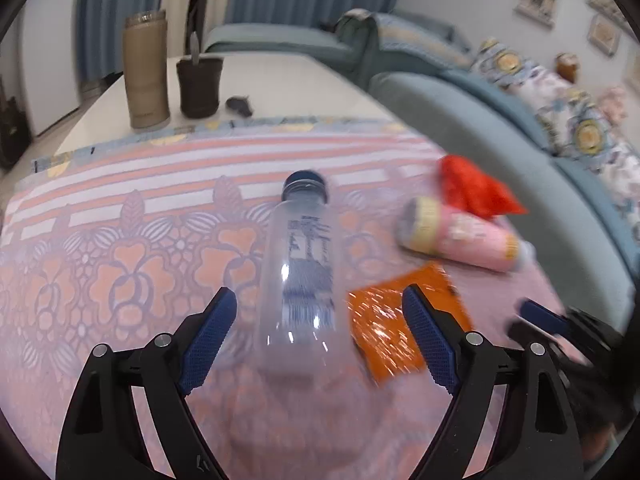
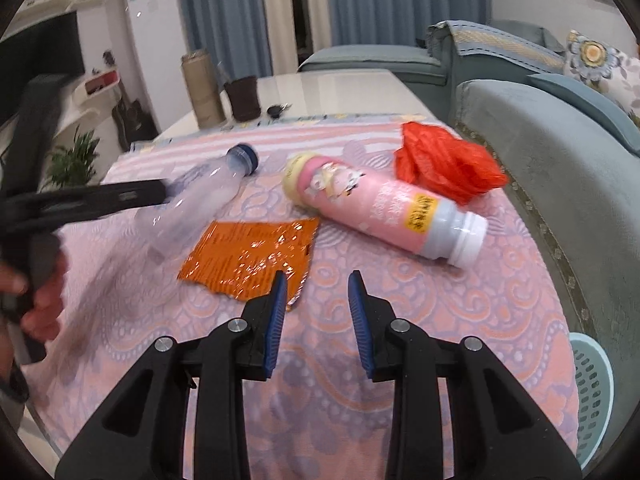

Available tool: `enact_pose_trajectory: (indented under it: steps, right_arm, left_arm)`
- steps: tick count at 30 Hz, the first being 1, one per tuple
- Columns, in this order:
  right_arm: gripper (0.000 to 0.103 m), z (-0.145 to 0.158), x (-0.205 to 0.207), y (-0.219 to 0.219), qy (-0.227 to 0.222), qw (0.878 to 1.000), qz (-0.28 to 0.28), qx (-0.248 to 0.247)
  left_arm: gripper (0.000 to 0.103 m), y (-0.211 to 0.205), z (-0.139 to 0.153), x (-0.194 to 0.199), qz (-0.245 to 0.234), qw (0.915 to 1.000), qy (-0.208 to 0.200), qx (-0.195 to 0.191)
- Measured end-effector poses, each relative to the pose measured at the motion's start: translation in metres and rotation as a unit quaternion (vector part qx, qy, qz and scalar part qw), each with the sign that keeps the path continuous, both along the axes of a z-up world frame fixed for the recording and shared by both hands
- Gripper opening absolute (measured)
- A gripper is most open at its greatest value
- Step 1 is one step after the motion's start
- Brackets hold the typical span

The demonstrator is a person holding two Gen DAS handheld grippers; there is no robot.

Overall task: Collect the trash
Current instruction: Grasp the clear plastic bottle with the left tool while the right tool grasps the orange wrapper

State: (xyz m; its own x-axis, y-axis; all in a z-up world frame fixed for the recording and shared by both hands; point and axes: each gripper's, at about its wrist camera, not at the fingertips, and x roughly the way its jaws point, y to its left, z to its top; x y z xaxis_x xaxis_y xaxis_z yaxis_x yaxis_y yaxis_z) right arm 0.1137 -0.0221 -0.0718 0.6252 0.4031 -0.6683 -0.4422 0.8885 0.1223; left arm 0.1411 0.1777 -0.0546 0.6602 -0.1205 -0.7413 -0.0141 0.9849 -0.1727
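Note:
A clear plastic bottle (image 1: 300,272) with a dark blue cap lies on the pink patterned cloth (image 1: 120,264). My left gripper (image 1: 320,300) is open, its jaws on either side of the bottle's lower half, not closed on it. The bottle (image 2: 196,196) also shows in the right wrist view. An orange foil wrapper (image 2: 252,256) lies flat beside it. A pink bottle (image 2: 380,208) lies on its side, and a crumpled red plastic bag (image 2: 444,164) sits behind it. My right gripper (image 2: 318,284) is open and empty, just before the wrapper's near corner.
A tan tumbler (image 1: 145,70), a dark cup (image 1: 199,86) and keys (image 1: 240,105) stand on the bare far part of the table. A teal sofa (image 2: 560,184) runs along the right. A light blue basket (image 2: 592,392) sits low at the right, beside the table.

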Motion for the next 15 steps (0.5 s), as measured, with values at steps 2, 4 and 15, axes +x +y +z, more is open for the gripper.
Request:
enact_pose_trajectory:
  steps: [2,4,15]
  right_arm:
    - [0.05,0.002,0.0,0.003,0.006,1.0,0.013,0.011]
    - [0.052,0.005,0.001,0.007,0.011,0.999,0.026,0.025]
    - [0.077,-0.011,0.035,0.053,0.078,0.996,0.036,-0.005]
  left_arm:
    - [0.08,-0.003,-0.009,0.014,0.005,0.9999,0.014,0.007]
    - [0.07,-0.005,-0.015,0.022,0.018,0.9994,0.026,0.011]
    - [0.053,0.012,-0.019,-0.013,0.072,0.9972,-0.006,-0.021]
